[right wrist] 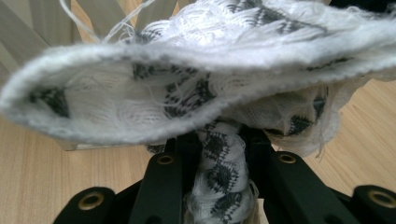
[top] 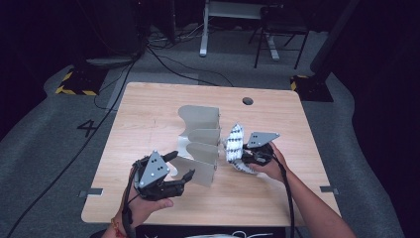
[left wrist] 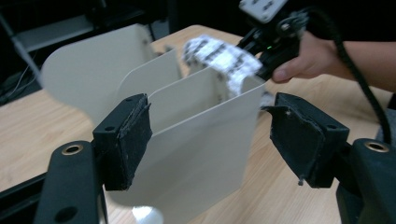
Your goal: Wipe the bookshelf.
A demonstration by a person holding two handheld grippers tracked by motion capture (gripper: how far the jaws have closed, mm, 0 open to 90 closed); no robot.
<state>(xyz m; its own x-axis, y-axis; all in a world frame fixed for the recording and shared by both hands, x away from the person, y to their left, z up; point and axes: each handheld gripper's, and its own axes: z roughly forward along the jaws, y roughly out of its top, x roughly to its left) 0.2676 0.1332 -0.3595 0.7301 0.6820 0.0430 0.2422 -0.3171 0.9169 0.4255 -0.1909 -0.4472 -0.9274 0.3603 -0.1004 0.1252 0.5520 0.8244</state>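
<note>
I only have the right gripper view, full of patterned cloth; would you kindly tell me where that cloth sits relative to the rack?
Observer: In the high view, the cloth is held up just beside the grey divider rack, on its right side.
Operator: Thank you. What is the left gripper doing?
Observer: The left gripper is open, its jaws standing either side of the rack's nearest panel.
Operator: Is the rack upright?
Observer: Yes, it stands upright on the wooden table.

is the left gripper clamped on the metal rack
No, the left gripper is open, one panel of the metal rack between its jaws.
</note>
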